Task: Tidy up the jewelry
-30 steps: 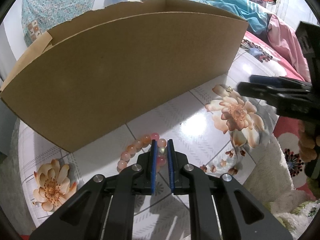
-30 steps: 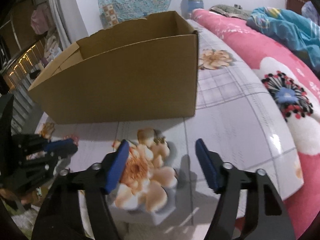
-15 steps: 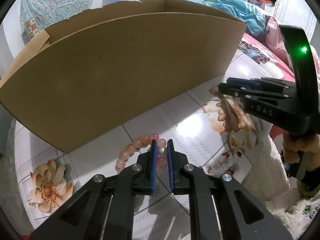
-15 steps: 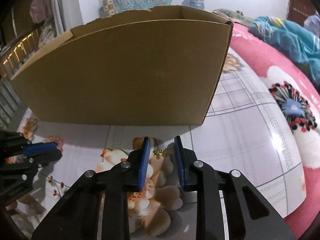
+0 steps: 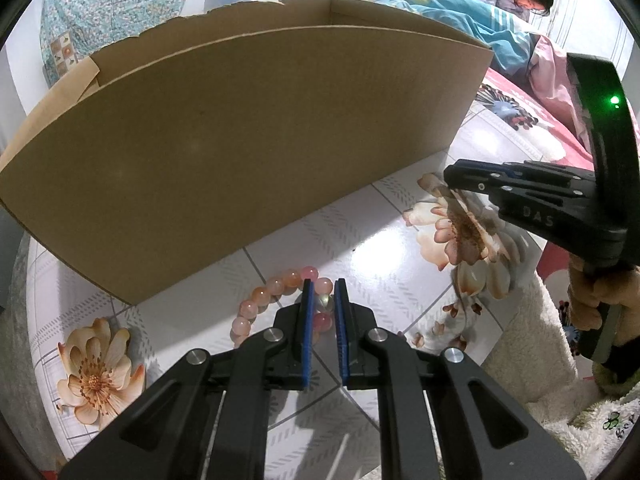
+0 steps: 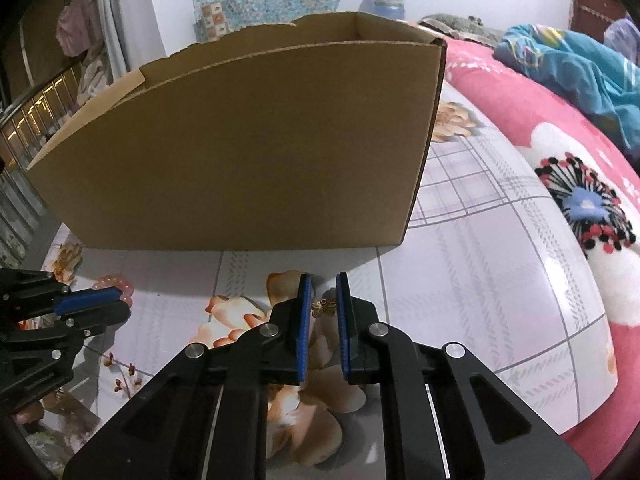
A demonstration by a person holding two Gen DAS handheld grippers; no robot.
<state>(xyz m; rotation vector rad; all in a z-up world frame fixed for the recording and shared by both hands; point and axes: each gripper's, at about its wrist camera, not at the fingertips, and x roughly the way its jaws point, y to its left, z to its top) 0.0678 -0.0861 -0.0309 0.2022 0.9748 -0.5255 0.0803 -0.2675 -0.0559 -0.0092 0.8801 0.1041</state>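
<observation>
Both claws are down on the counter, w/ the cardboard box standing just behind them. Left claw is narrow, pads nipped onto the bead bracelet, which lies on the counter just in front of the box wall; one pale bead sits between the blue pads, the rest of the loop curving off to the left. Right claw has just been closing and is now narrow too, w/ a tiny gold charm between the pads, prob. a butterfly-shaped earring or pendant. Pads look to be touching it on both sides, though it's too small to be sure how firm the nip is. Handling, as I judge it: bracelet is light, beads hard, smooth and round, so they'll roll or squirt out of a pinch. Best to take it across the string between two beads, or square on one bead, and expect the loop to dangle and swing when lifted. Charm is v. light, thin, likely bendable, and easy to lose against the flower print. Grip it flat across the wings, gently, and lift straight up. Both likely go over the rim and into the box. Inside of the box isn't visible.
</observation>
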